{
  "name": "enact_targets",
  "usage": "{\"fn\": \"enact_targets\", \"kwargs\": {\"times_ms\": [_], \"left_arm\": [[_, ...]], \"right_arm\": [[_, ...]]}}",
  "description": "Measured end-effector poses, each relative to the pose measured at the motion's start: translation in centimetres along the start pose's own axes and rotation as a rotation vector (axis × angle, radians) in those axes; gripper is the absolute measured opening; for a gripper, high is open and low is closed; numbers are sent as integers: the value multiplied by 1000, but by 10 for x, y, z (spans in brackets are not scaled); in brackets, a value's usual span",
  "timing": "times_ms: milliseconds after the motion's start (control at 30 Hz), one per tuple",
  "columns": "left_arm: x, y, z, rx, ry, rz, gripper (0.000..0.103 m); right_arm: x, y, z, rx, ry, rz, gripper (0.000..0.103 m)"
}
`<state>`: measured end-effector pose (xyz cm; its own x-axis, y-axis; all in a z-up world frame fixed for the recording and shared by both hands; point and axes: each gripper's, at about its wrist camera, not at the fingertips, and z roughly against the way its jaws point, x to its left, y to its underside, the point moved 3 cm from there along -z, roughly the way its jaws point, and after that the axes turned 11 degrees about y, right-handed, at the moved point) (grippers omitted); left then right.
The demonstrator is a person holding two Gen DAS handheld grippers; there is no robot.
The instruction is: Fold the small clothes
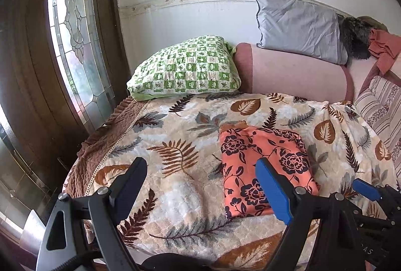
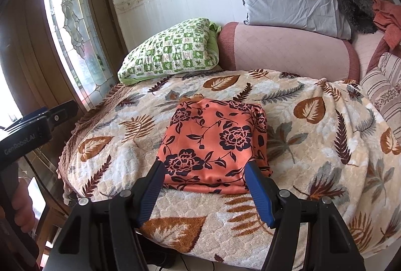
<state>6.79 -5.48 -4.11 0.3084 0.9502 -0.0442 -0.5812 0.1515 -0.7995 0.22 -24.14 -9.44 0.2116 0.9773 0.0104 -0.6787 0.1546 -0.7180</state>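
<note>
An orange garment with dark flowers (image 1: 265, 165) lies folded into a compact rectangle on the leaf-patterned blanket (image 1: 175, 165). It also shows in the right wrist view (image 2: 215, 143). My left gripper (image 1: 200, 165) is open and empty, hovering to the left of the garment, its right finger over the garment's near edge. My right gripper (image 2: 204, 167) is open and empty, its fingertips (image 2: 250, 170) at the garment's near edge. The right gripper's tip (image 1: 366, 189) also shows at the right of the left wrist view.
A green checked pillow (image 1: 188, 68), a pink bolster (image 1: 298, 73) and a grey pillow (image 1: 300, 27) lie at the back by the wall. Dark fur and a reddish cloth (image 1: 383, 48) sit far right. A glass door (image 1: 72, 32) stands at left.
</note>
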Motion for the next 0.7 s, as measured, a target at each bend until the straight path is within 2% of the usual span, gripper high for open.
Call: {"fn": "enact_targets", "kwargs": {"times_ms": [700], "left_arm": [[2, -4, -28, 45, 12, 4, 89]], "right_arm": [[10, -10, -27, 35, -4, -6, 69]]}}
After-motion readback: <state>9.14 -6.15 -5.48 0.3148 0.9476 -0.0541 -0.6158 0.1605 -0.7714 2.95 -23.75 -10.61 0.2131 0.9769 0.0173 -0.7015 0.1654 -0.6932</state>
